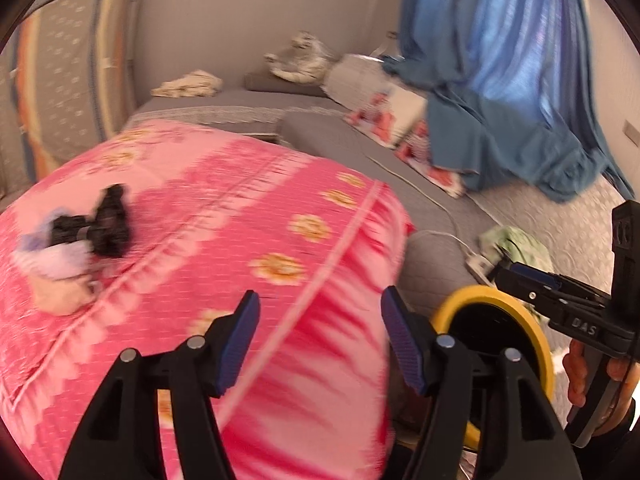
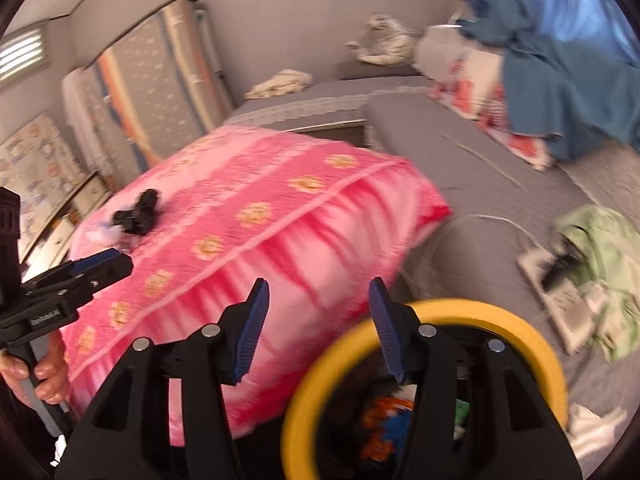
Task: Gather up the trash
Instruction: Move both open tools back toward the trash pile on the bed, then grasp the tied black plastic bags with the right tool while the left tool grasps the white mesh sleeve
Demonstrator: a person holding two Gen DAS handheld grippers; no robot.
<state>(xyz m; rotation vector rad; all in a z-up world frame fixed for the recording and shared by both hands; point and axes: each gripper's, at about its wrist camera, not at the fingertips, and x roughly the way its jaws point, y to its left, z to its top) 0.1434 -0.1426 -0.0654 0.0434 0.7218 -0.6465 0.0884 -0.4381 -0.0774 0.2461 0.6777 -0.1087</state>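
Jaws of the left gripper (image 1: 320, 338) are seen parted, with blue ribbed pads (image 1: 240, 344) on black arms; nothing is grasped and nothing is touched between them. Behind the gap only the large pink flowered cushion (image 1: 224, 216) is seen. The right gripper (image 2: 319, 327) is likewise released, its blue pads (image 2: 252, 328) standing apart with nothing held. Its right finger is seen in front of the yellow rim of a round bin with a dark inside (image 2: 440, 308), and whether rim and finger touch cannot be told.

Inside the bin, crumpled orange, blue and white scraps (image 2: 384, 412) are seen. The bin is placed just beside the near right corner of the cushion. On the cushion's far left part, near its edge, a small heap of black, pale lilac and white trash (image 1: 86, 240) is lying, well apart from both grippers.

In the left wrist view, the right gripper is seen at the right edge, gripped by a hand (image 1: 588, 376). In the right wrist view, the left gripper is seen at the left edge, gripped by the other hand (image 2: 40, 376).

Beyond the cushion, grey floor mattresses (image 2: 460, 128) are laid along the wall. A blue curtain (image 1: 500, 60) hangs at the far right corner, and a light green cloth (image 2: 600, 248) is lying on the grey surface to the right of the bin.
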